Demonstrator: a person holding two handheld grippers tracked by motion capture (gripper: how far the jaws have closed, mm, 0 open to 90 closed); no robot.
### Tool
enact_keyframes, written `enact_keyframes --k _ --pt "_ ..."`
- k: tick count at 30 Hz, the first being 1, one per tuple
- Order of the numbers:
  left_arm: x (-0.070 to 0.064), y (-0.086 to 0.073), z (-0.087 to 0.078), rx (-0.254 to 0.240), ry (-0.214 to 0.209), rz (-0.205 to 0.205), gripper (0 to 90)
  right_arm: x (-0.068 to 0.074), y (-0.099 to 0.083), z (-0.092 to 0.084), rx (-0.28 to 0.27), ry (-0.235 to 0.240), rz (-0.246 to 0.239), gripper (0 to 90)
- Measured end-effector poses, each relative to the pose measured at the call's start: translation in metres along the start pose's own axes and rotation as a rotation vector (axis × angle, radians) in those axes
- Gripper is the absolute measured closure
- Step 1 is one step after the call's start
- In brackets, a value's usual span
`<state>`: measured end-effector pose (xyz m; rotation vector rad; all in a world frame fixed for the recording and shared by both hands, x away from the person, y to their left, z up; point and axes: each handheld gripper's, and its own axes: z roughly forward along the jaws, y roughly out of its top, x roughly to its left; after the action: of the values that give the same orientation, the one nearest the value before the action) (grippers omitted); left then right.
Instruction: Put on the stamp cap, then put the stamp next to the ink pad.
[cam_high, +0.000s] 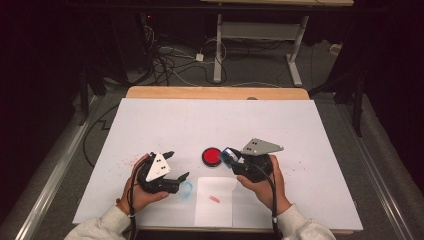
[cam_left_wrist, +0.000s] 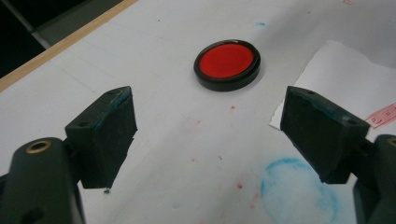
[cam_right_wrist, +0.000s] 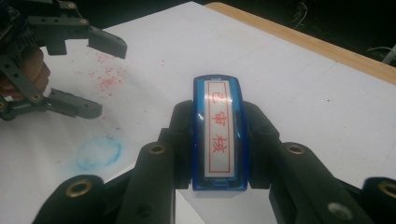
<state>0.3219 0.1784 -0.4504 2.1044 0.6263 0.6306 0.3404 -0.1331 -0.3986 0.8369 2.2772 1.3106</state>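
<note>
Blue stamp with white label and red characters, clamped in right gripper above the table. Left gripper wide, holding nothing. One stamp, one red ink pad, one paper slip.

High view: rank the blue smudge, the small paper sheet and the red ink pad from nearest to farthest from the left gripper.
From the left gripper:
1. Blue smudge, right beside its nearer jaw, on the white table cover.
2. Small paper sheet, just past the smudge, at the near edge.
3. Red ink pad, mid-table, close to the right gripper.
Sheet and pad are fairly close.
</note>
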Motion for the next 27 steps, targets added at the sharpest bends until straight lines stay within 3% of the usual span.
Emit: enact_keyframes --k 11,27 --pt "0.011 -0.019 -0.019 0.013 0.025 -0.008 17.6 -0.004 0.001 -0.001 0.009 -0.025 -0.016 69.2" --pt "0.011 -0.038 -0.038 0.067 0.047 -0.025 17.6 -0.021 0.003 0.006 0.051 -0.073 0.001 69.1"
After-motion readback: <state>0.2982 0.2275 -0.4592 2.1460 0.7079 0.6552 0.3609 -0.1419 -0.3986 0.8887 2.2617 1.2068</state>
